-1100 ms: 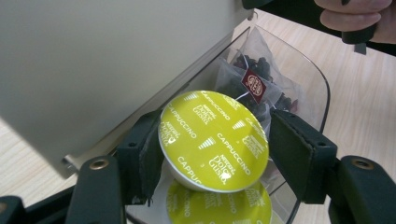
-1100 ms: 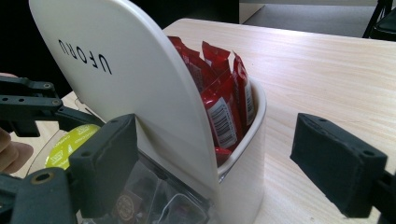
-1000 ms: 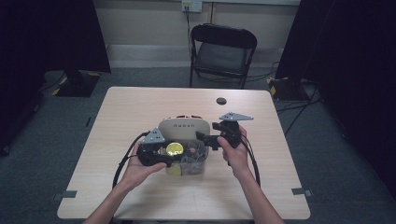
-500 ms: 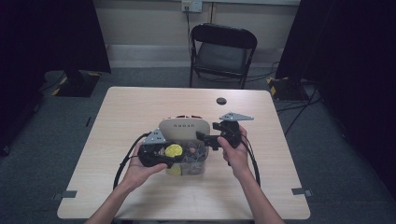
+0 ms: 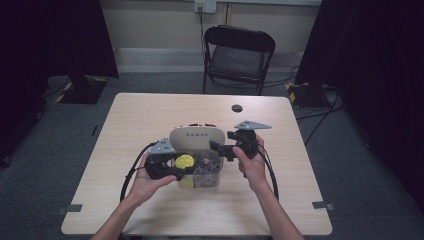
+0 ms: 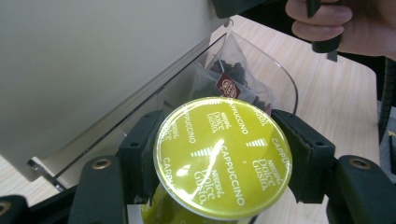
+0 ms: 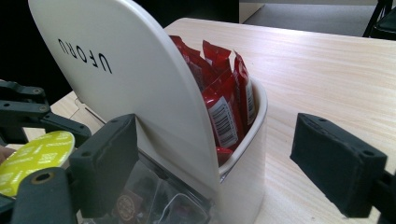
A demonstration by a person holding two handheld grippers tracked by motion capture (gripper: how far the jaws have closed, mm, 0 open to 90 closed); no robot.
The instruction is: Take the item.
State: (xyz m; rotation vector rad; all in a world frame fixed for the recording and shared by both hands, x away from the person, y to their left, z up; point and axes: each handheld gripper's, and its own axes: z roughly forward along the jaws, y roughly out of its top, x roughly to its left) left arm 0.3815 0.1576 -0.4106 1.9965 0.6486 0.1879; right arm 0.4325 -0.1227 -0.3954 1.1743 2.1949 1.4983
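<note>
Nearest us on the counter [image 5: 150,210]: our left hand-held gripper [image 5: 176,169], jaws closed on either side of a yellow-green coffee capsule [image 6: 223,156] with "Cappuccino" printed on its foil lid. The capsule sits squarely between the pads, lid facing the gripper's camera, above the clear front compartment [image 6: 261,70] of a storage box, at about 7 o'clock from the box's centre. Inside that compartment we note a tea sachet with dark contents [image 6: 231,77].

Next, the box's raised white lid [image 7: 121,79], lettered "UFORU". Our right hand-held gripper [image 5: 220,148], at 3 o'clock of the box, has its jaws spread wide, one on each side of the lid's edge, gripping nothing.

Behind the lid: red packets [image 7: 224,93] standing upright in the white rear compartment [image 7: 247,140].

Farther off, at 12 o'clock: a small dark round object [image 5: 237,108] on the counter, then a folding chair [image 5: 239,52].
</note>
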